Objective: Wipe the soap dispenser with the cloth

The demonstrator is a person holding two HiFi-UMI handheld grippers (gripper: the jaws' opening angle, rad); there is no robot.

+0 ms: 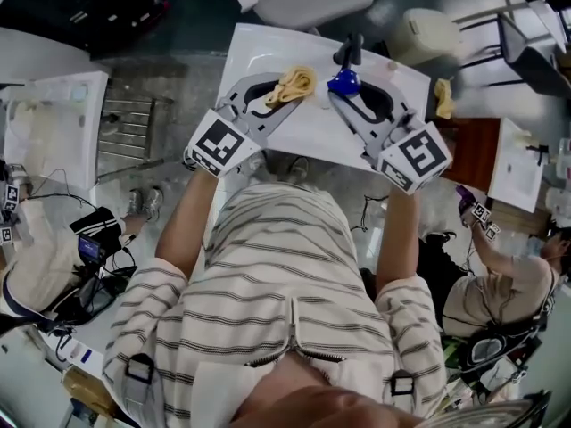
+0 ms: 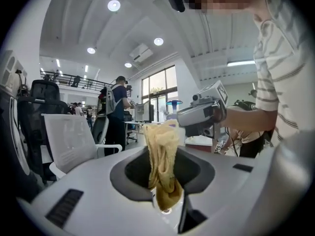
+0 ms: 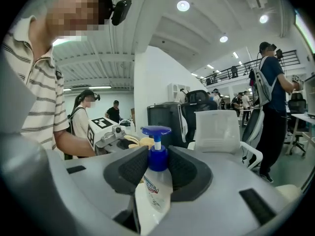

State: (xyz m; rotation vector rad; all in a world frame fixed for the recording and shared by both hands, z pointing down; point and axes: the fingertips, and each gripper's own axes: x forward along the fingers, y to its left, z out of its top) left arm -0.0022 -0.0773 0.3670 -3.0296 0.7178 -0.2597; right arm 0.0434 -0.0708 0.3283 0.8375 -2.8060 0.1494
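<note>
Task thing: soap dispenser (image 3: 153, 181), a pale bottle with a blue pump head. It is off the bench (image 1: 312, 134) and carried in the right gripper (image 1: 352, 101).
Right jaws: clamped on the bottle's body, one pad on each side. The blue collar and pump stand out past the tips.
Left jaws: closed on the cloth (image 2: 162, 161), a yellow bunched strip. It runs out along the jaws and ends in a loose wad at the tips of the left gripper (image 1: 272, 96).
Where held: both grippers are raised in front of the person's chest over the white bench, pointing away from the body and angled in towards each other.
Key relation: from above, the cloth wad lies just to the left of the pump head, near it but not touching. The right gripper view shows the same from the other side, with the cloth and left jaws beyond the pump to its left.
Long axis: the bottle lies along the right jaws, base towards the hand and pump forward. The cloth runs roughly the same way along its own jaws.
Nearer hand: the left, since it alone carries the cloth.
Step, as judged: both things are picked up and brought close, but the wipe has not yet begun.
Next move, as judged: a short sideways close-up of cloth to pump and neck.
Watch: the right jaws cover much of the body, so the pump end is the easiest surface to reach.
</note>
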